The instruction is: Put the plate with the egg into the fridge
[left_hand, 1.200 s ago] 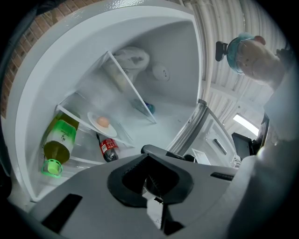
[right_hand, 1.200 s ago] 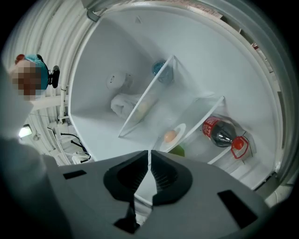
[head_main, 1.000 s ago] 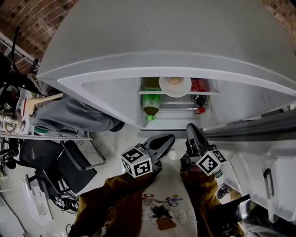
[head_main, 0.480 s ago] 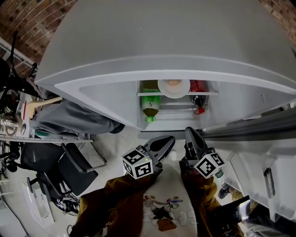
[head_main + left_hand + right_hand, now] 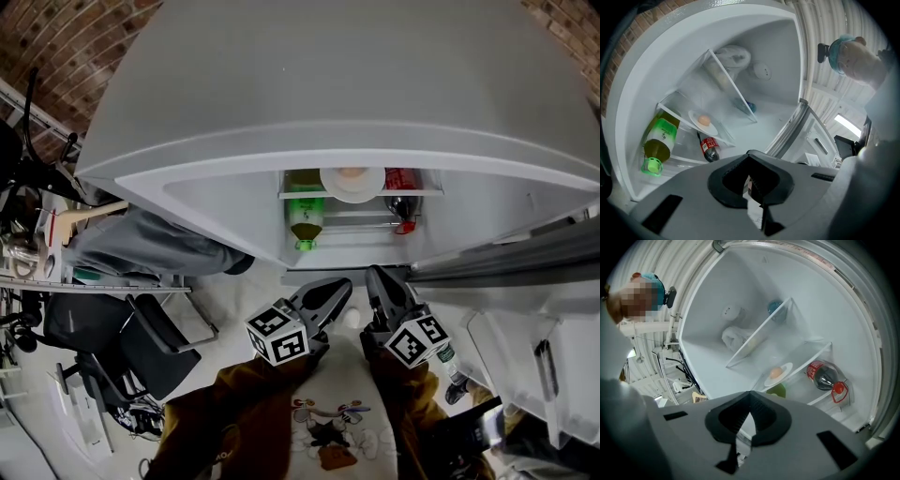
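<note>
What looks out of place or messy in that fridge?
Nothing is spilled or broken. The plate with the egg sits flat on the glass shelf, though close to its front edge. Below it, the green bottle and the cola bottle lie on their sides.

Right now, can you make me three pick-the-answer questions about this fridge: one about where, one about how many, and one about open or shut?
1. Where is the plate?
A. In a sink
B. On a glass shelf inside the fridge
C. On a stove

2. How many eggs lie on it?
A. One
B. Two
C. Three

3. How are the right gripper's jaws?
A. Wide open
B. Shut on the plate
C. Shut, holding nothing

Answers: B, the plate rests on the shelf inside; A, a single egg shows; C, the jaws meet with nothing between them.
</note>
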The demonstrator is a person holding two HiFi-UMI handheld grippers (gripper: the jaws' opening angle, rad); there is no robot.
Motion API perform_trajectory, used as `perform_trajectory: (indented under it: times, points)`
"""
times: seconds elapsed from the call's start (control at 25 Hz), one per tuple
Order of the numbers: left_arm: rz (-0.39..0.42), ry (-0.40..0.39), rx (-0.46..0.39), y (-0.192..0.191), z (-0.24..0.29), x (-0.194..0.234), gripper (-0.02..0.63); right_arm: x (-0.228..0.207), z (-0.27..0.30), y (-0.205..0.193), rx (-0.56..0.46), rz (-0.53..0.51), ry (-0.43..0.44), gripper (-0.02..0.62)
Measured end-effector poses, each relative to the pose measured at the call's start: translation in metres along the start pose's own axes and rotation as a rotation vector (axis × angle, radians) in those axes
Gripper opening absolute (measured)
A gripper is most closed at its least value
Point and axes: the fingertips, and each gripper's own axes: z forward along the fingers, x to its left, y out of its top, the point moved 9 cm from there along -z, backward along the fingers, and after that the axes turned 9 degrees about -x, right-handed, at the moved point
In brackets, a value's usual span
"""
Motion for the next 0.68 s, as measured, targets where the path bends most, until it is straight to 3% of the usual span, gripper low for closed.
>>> perform_trajectory:
  times: [0.28, 0.48, 0.68]
  points:
    - [-0.006, -0.011, 0.01, -0.003, -0.003, -0.001, 0.005, -0.001, -0.005, -0.005, 0.001, 0.008, -0.018, 0.006]
    - [0.02, 0.007, -0.018, 0.01, -0.004, 0.002, 0.006, -0.002, 0.014, -0.008, 0.023, 0.009, 0.023, 0.006]
    - [-0.008, 0.016, -0.014, -0.011, 0.001, -0.011, 0.006, 0.002, -0.001, -0.009, 0.071, 0.012, 0.028, 0.006]
